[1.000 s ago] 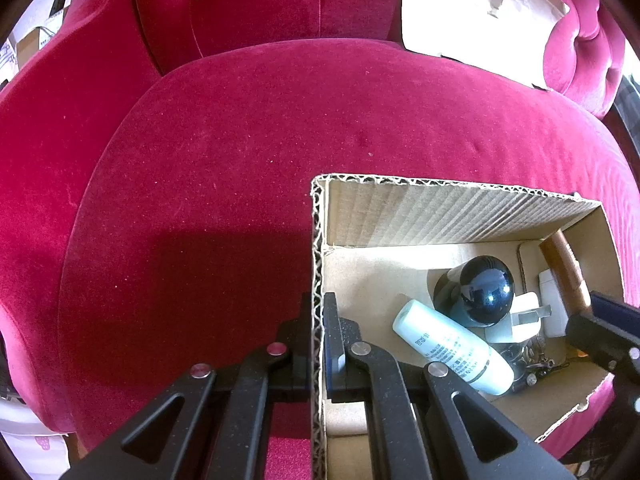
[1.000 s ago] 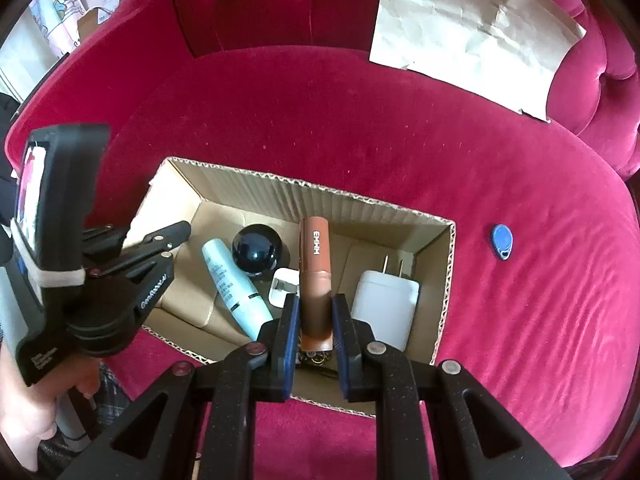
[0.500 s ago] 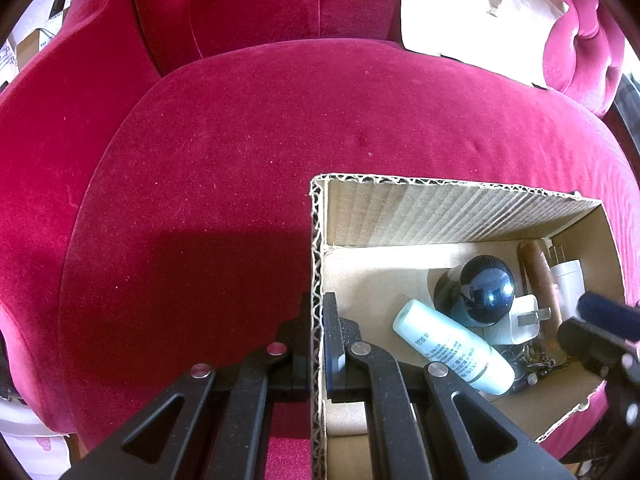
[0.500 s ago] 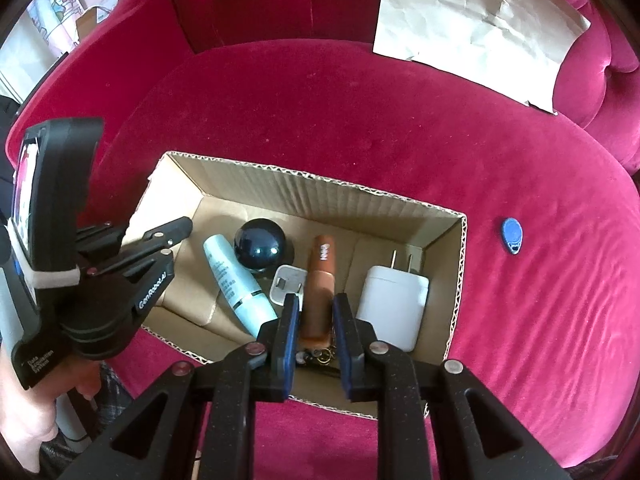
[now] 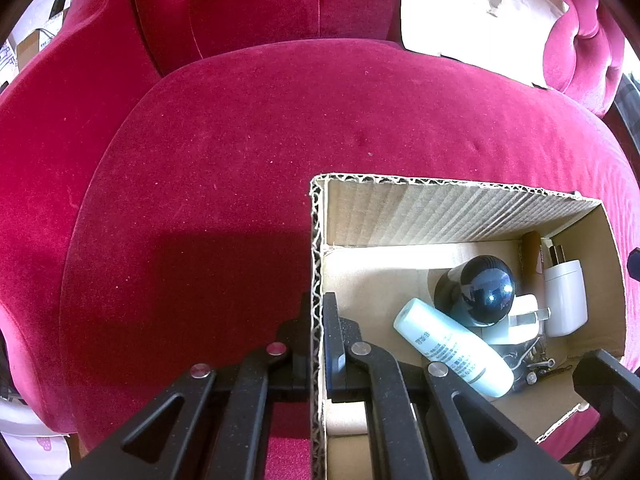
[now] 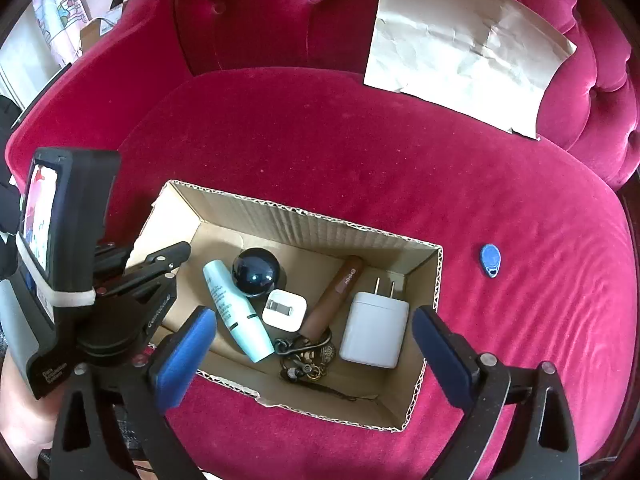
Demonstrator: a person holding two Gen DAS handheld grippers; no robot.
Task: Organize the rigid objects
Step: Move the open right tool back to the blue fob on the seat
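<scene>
An open cardboard box [image 6: 320, 220] sits on the red velvet seat. Inside it lie a brown tube [image 6: 340, 292], a white charger [image 6: 376, 332], a small white adapter [image 6: 285, 309], a black ball [image 6: 256, 271], a pale bottle [image 6: 236, 310] and a keychain [image 6: 306, 354]. My left gripper [image 5: 318, 328] is shut on the box's left wall [image 5: 316, 264]; it also shows in the right wrist view [image 6: 176, 258]. My right gripper [image 6: 312, 320] hovers over the box, its jaws opening wide with nothing pressed between the blue pads [image 6: 188, 352]. A blue key fob [image 6: 490, 260] lies on the cushion right of the box.
A creased paper sheet [image 6: 464, 40] leans on the tufted backrest at the right. The red seat [image 5: 240, 160] stretches bare behind and left of the box. A hand [image 6: 16, 400] holds the left gripper at the lower left.
My right gripper has let go of the brown tube and spread its jaws wide. The tube now lies in the box between the small adapter and the charger. The left gripper has not moved.
</scene>
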